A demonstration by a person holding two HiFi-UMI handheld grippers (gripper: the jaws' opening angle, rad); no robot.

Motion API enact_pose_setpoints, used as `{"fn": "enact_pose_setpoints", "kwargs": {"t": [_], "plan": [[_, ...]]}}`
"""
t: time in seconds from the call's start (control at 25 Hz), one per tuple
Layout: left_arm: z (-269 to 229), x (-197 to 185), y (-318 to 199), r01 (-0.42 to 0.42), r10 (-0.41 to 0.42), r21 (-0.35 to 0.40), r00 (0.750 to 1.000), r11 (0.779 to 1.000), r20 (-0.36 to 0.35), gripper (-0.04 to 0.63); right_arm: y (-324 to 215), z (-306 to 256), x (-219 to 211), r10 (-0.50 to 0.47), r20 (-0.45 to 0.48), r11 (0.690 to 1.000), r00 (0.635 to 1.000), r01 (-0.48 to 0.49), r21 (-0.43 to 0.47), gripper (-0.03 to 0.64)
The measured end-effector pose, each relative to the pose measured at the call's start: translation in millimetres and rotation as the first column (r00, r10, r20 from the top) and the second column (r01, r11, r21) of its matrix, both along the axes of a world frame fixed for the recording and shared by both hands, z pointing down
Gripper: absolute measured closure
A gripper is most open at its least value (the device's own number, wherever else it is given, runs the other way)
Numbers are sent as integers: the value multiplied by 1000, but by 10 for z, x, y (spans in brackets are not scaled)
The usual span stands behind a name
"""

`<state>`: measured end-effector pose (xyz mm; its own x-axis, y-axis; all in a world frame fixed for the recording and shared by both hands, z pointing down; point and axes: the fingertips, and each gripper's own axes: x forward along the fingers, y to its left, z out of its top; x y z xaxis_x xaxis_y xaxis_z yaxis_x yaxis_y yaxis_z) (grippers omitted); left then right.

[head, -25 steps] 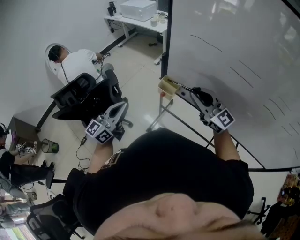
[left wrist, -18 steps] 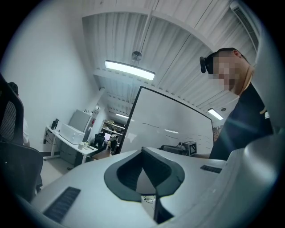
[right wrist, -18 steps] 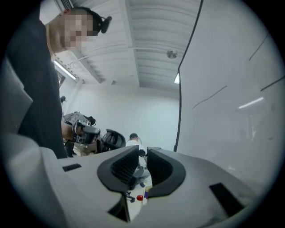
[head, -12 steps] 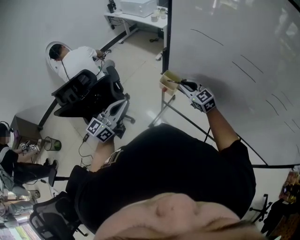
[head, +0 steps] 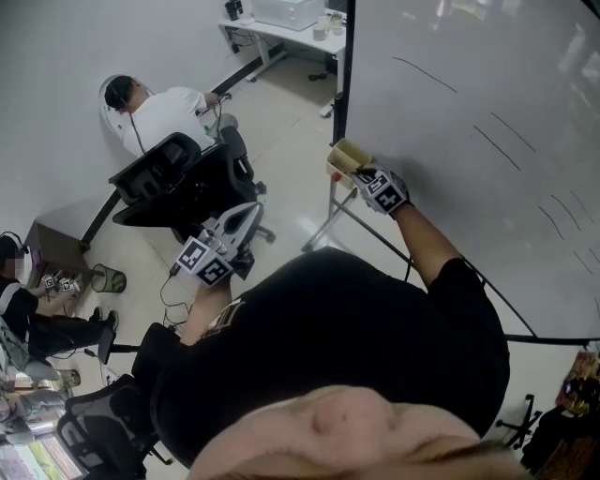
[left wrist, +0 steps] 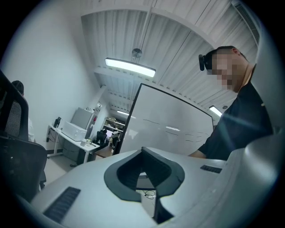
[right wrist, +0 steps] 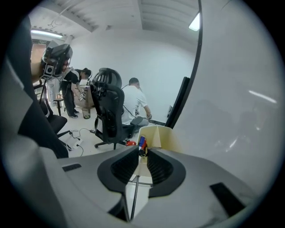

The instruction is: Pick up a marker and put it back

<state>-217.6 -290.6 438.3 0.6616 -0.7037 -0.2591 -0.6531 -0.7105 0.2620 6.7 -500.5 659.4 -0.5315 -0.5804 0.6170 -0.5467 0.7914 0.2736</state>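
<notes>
Two tools: one left tool (left wrist: 142, 151), one right tool (right wrist: 141, 154). One marker (right wrist: 141, 143) that I can make out. One beige holder (head: 347, 157). One whiteboard (head: 469, 94), with several short dark strokes on it, too faint to count. Two black office chairs in the head view: one chair by the wall (head: 155, 178), one chair at bottom left (head: 89, 427). Two other people in that view: one seated person in white (head: 169, 111), one person at the left edge (head: 23, 309). One counter (head: 305, 36), one white box (head: 286, 11) on it. One bin (head: 105, 278).
</notes>
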Motion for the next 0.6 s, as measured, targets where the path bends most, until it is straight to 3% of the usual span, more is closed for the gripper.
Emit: {"fn": "enact_pose_setpoints", "kwargs": {"t": [0.24, 0.4, 0.52, 0.6], "plan": [[32, -23, 2, -3, 3, -8, 1000, 1000, 2, 595, 7, 132, -18, 3, -12, 1000, 1000, -3, -12, 544], [37, -88, -3, -20, 20, -13, 1000, 1000, 5, 595, 90, 95, -45, -8, 3, 1000, 1000, 9, -24, 458], [44, -149, -17, -49, 49, -21, 999, 999, 5, 595, 199, -126, 13, 3, 63, 1000, 998, -4, 14, 430], [65, -208, -21, -73, 73, -29, 997, 997, 4, 595, 311, -422, 112, 34, 165, 997, 986, -46, 68, 429]]}}
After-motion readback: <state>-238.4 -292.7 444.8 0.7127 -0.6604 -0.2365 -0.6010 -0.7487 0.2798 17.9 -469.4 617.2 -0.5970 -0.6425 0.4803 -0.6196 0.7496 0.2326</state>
